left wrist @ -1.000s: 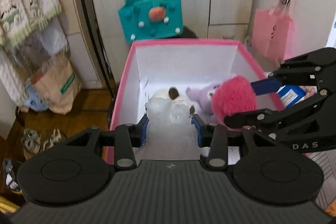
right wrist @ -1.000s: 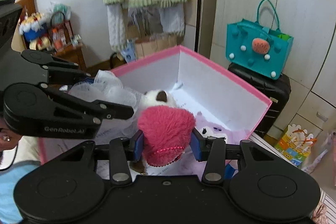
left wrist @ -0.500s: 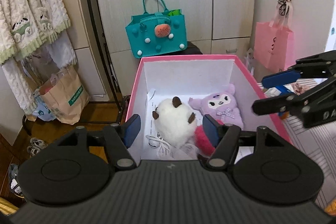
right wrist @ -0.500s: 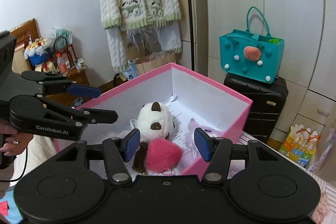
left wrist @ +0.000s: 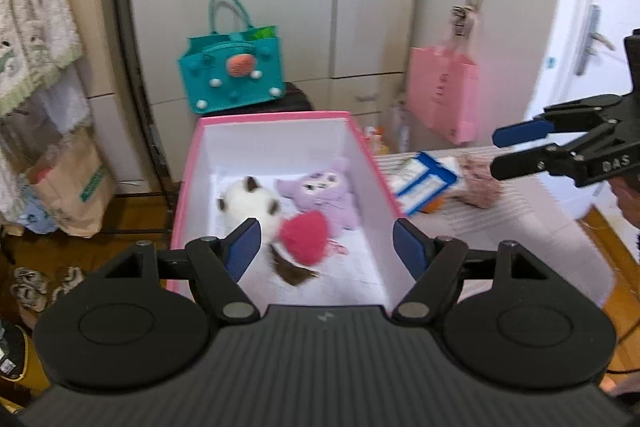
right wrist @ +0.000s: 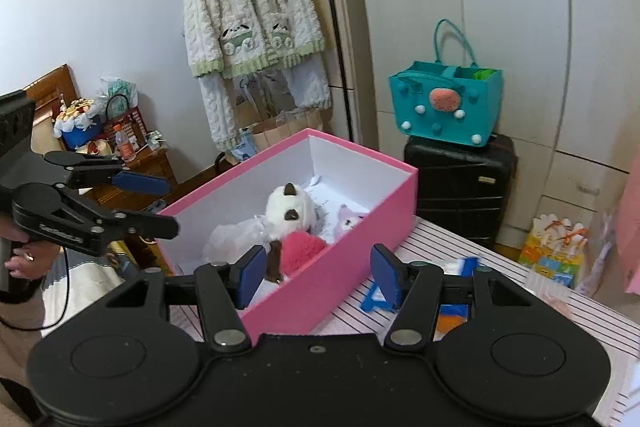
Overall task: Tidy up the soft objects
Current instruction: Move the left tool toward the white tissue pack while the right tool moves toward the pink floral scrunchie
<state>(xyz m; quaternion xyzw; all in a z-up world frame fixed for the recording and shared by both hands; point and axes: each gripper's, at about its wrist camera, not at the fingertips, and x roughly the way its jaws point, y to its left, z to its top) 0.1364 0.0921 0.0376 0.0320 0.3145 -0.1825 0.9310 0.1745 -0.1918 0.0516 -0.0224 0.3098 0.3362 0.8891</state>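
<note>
The left gripper (left wrist: 326, 245) was seen with its jaws opening and nothing between them. The right gripper (right wrist: 318, 273) was held with its jaws apart and empty too. Below them, the soft toys were laid in the pink box (left wrist: 182, 203): a white plush with brown ears (left wrist: 244, 201), a purple plush (left wrist: 320, 191) and a fuzzy pink heart (left wrist: 306, 237). The purple plush was half hidden by the box wall in the right wrist view. "DAS" was read on the right gripper. The writing on the blue and white packet (left wrist: 426, 181) was too blurred.
</note>
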